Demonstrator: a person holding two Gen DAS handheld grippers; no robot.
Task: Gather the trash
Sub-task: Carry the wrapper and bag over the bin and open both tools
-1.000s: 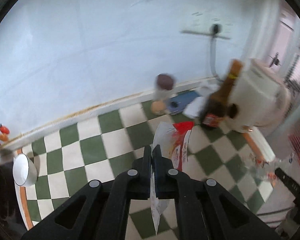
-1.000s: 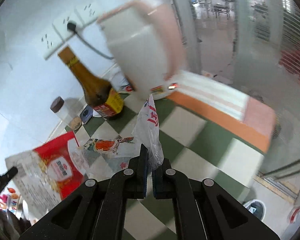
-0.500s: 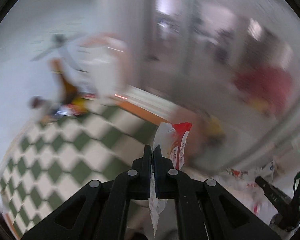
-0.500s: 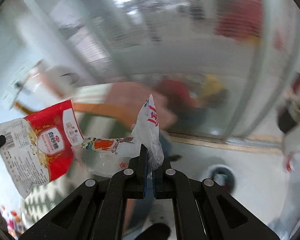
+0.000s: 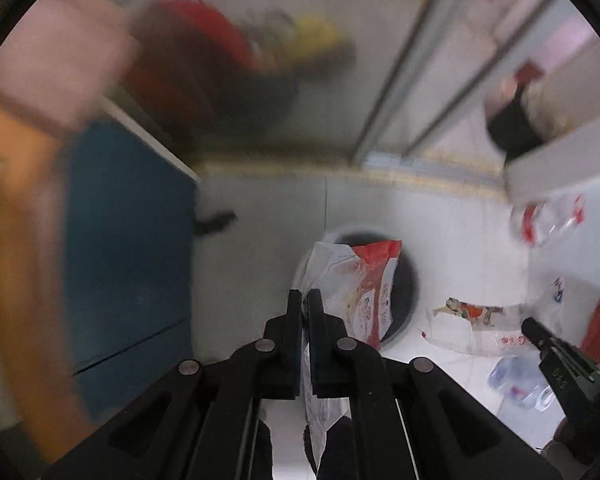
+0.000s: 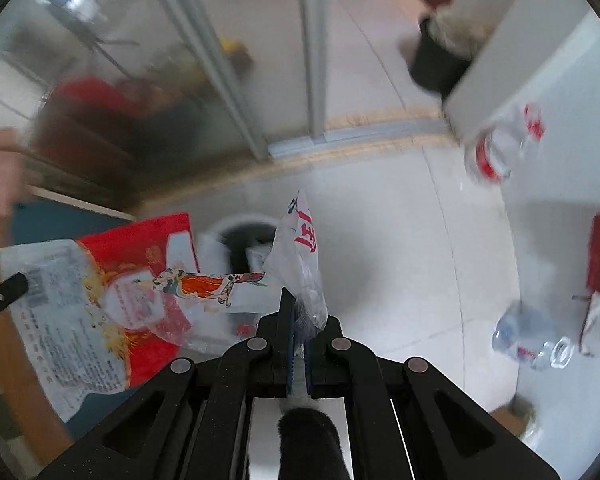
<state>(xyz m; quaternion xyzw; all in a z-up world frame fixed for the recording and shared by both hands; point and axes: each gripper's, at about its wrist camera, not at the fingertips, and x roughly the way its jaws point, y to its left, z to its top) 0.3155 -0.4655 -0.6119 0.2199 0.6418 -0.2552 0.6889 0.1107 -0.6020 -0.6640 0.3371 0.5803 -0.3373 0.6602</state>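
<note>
My left gripper (image 5: 305, 300) is shut on a red and white snack packet (image 5: 360, 284), held above a round white trash bin (image 5: 410, 280) with a dark inside on the floor. The packet also shows in the right wrist view (image 6: 100, 300), at the left. My right gripper (image 6: 298, 308) is shut on a clear plastic wrapper with red print (image 6: 300, 256), held above the floor just right of the bin (image 6: 236, 236). The wrapper and the right gripper's tip (image 5: 540, 332) show in the left wrist view at the right.
A blue cabinet side (image 5: 128, 260) and the orange table edge (image 5: 16, 240) stand at the left. Clear plastic bottles (image 6: 528, 340) lie on the white tiled floor at the right. A glass partition (image 6: 220, 80) and a black pot (image 6: 436, 60) stand beyond.
Both grippers have swung away from the checked tabletop, out over its edge, and now point down at the floor and the bin. Each still holds its piece of trash.
</note>
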